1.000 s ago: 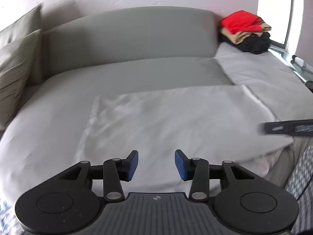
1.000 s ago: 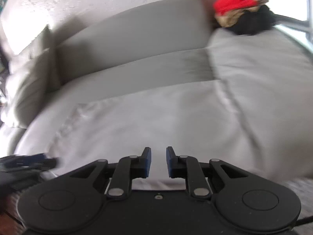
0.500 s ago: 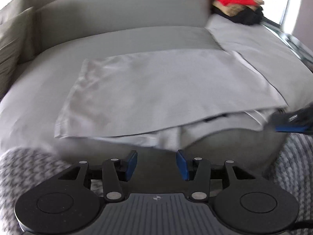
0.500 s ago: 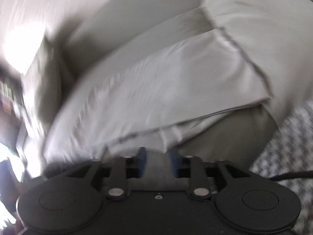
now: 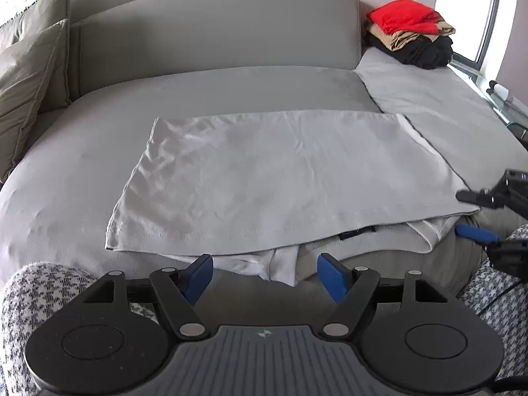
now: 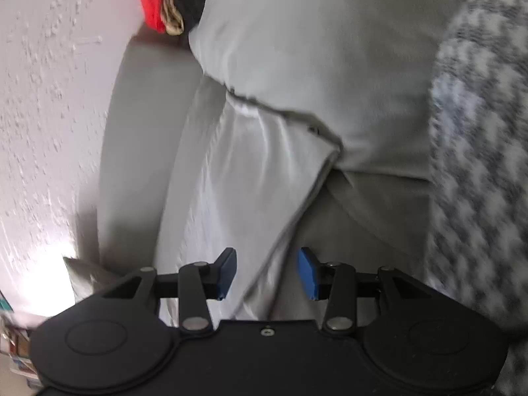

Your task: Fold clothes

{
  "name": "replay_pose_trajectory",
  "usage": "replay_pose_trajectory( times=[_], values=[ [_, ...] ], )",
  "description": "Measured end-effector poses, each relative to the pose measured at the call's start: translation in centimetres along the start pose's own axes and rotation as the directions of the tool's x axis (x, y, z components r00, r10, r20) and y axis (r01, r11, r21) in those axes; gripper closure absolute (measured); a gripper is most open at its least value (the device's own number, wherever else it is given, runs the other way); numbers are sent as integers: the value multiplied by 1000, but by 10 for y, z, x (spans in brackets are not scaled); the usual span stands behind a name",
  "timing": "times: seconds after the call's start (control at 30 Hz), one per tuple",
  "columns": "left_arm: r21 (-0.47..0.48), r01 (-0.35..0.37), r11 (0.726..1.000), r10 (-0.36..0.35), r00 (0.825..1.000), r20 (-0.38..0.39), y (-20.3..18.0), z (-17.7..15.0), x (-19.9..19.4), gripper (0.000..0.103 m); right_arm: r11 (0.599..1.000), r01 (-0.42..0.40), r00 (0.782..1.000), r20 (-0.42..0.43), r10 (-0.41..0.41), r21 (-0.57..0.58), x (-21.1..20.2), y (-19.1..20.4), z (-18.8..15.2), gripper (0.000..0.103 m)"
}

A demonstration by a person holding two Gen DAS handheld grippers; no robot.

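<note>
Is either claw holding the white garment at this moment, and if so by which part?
Nothing is held. The left claw is opening short of the white garment's near edge; the right claw is opening astride its corner edge, pads not touching.

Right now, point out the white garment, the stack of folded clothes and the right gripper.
white garment (image 5: 280, 178), left wrist view, middle of its top layer.
stack of folded clothes (image 5: 411, 38), left wrist view, tan middle layer.
right gripper (image 6: 266, 272), right wrist view, midway between fingertips.

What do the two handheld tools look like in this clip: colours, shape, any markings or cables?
Both match: the left tool and the right tool are matte black, each with two jointed linkage fingers on silver pivot pins, tipped with blue pads. Each body shows two round black discs. The left one has a ribbed grey centre plate with a small round emblem; the right one's centre is plain black with one screw. A thin black cable trails at the left view's lower right.
</note>
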State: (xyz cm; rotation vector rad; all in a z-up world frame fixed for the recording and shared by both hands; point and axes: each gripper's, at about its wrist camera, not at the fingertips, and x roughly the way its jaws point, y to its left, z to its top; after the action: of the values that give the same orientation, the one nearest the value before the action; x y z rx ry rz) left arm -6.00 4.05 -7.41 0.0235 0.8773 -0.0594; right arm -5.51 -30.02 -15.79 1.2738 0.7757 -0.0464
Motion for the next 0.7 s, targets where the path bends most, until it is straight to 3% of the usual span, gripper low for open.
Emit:
replay_pose_trajectory(
  times=[0.23,0.37,0.5,0.6,0.67,0.7],
  values=[
    [-40,8,999,-8,1000,-8,2,1,3,28,981,-100,995,13,99,169,11,-23,8,63],
    [-46,-6,999,6,1000,-9,3,1,5,28,961,-177,984,70,166,212,28,-32,18,64],
    [-65,-39,997,41,999,29,21,6,1,28,962,-189,980,94,173,195,24,-31,19,64],
    [-105,-95,990,101,993,55,49,16,5,37,968,-179,981,106,162,175,26,-29,22,64],
    [-135,-135,982,143,988,50,69,22,13,58,970,-177,981,113,160,167,29,-28,27,64],
    [-143,-144,979,151,988,38,77,24,19,63,970,-179,980,120,160,164,29,-28,28,64]
  ],
)
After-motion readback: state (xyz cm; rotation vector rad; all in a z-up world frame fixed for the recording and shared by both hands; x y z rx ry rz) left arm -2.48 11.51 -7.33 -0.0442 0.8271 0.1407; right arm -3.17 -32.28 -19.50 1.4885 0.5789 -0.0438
